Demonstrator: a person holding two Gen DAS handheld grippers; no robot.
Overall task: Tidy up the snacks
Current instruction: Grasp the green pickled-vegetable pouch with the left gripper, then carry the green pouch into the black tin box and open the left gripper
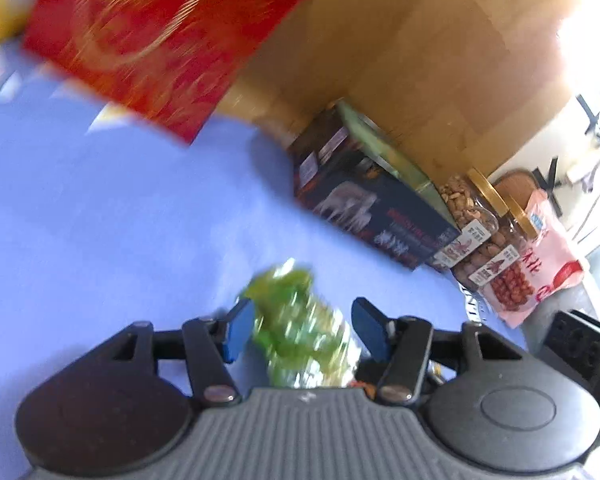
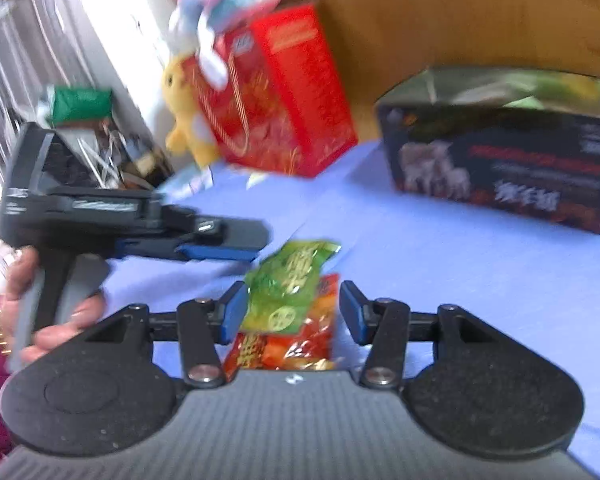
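A green snack packet [image 1: 296,320] lies on the blue cloth between the open fingers of my left gripper [image 1: 306,330]; the view is blurred. In the right wrist view the same green packet [image 2: 290,286] lies on a red packet [image 2: 292,350], both between the open fingers of my right gripper [image 2: 292,312]. Neither pad touches a packet. The left gripper [image 2: 220,240] shows there from the side, just left of the packets. A dark open box [image 2: 500,160] holding packets stands at the back right; it also shows in the left wrist view [image 1: 364,196].
A red gift box [image 2: 284,92] with plush toys [image 2: 188,120] stands at the back left, also in the left wrist view [image 1: 156,36]. Two nut jars [image 1: 476,220] and a pink bag [image 1: 540,264] stand right of the dark box. A wooden board [image 1: 420,40] backs the table.
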